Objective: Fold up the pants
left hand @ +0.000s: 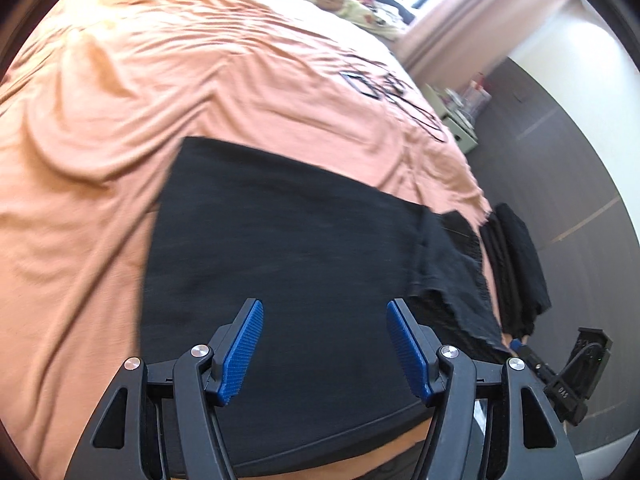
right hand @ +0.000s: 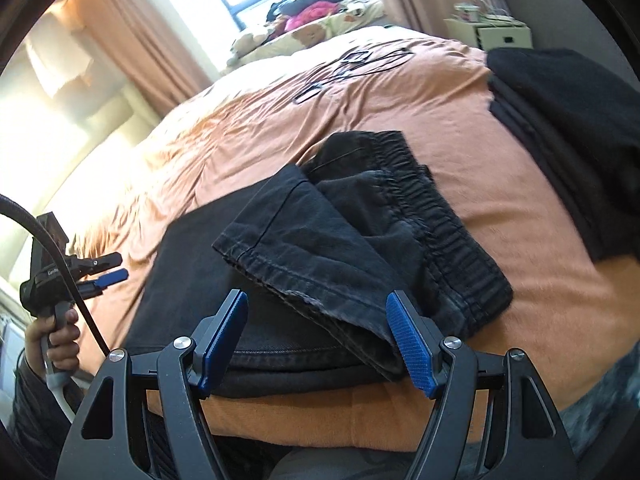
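Both grippers sit wide open with nothing between the pads: right gripper (right hand: 316, 340) just over the folded hem, left gripper (left hand: 324, 348) over the flat half. The black pants (right hand: 340, 248) lie half folded on the orange bedspread (right hand: 520, 300); that loose top flap looks ready to slide off toward the folded stack (right hand: 568, 128) beyond.

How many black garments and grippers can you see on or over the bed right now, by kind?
Black pants being folded: 1
Stack of folded black garments: 1 stack; cannot tell how many pieces
Grippers: 2, left gripper and right gripper, both open and empty
Total: 4
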Tool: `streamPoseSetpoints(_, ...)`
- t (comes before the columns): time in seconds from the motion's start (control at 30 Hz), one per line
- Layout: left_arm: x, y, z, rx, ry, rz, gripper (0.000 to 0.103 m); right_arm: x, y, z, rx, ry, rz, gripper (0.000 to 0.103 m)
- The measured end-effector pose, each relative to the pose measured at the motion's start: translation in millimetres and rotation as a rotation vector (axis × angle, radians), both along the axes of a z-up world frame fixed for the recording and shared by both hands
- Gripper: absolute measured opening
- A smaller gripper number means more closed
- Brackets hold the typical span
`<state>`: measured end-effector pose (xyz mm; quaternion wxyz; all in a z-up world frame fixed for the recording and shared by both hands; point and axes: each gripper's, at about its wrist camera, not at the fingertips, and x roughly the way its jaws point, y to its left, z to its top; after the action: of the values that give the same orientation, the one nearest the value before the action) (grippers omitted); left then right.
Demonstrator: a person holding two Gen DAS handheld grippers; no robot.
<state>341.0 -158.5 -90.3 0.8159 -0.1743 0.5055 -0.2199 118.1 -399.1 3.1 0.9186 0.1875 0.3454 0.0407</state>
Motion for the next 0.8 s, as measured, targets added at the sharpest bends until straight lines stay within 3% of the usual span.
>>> streamPoseSetpoints(0.47,-3,96,-46,-0.042,0.086,0.181,0.066,71,72,-1,-0.154,0.079,0.155,0.07)
streamPoseSetpoints(0.8,16,102,-81,-0.116,0.186,0.163,0.044,101,102,-11,-0.215,0.125,0.199,0.07)
